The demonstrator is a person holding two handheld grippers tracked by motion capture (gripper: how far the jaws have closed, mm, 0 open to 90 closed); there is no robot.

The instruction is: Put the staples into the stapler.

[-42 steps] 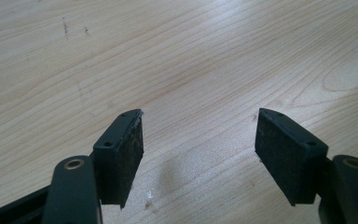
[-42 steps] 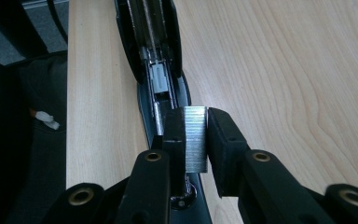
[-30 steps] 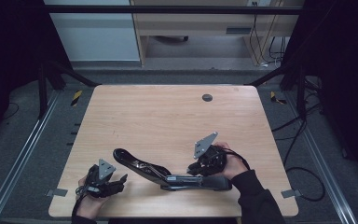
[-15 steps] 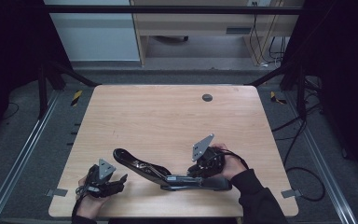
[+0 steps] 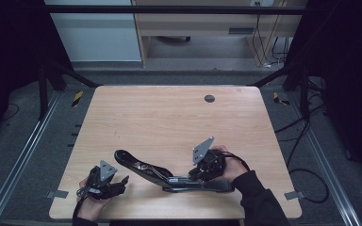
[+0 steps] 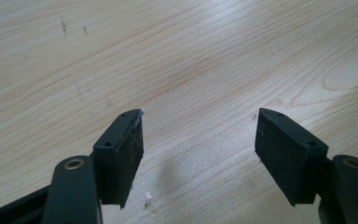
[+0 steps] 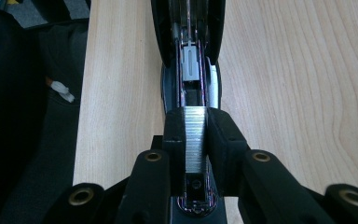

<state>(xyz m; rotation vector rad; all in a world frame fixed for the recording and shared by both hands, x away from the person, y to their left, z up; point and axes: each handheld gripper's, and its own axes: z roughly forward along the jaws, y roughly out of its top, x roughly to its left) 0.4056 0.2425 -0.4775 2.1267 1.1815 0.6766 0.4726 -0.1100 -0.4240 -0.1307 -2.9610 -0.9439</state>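
Observation:
A black stapler (image 5: 141,168) lies swung open and flat near the table's front edge. In the right gripper view its open magazine (image 7: 189,65) runs away from the jaws. My right gripper (image 5: 196,175) is shut on a silver strip of staples (image 7: 196,140), held right over the near end of that magazine channel. My left gripper (image 5: 120,182) rests at the front left, just left of the stapler's raised arm. In the left gripper view the left gripper (image 6: 198,135) stands open with bare wood between its pads (image 6: 128,149).
The wooden table (image 5: 169,117) has a round cable hole (image 5: 209,98) at the back right. A dark sleeve (image 7: 28,116) lies along the table's edge in the right gripper view. Metal rails and cables run on the floor around the table.

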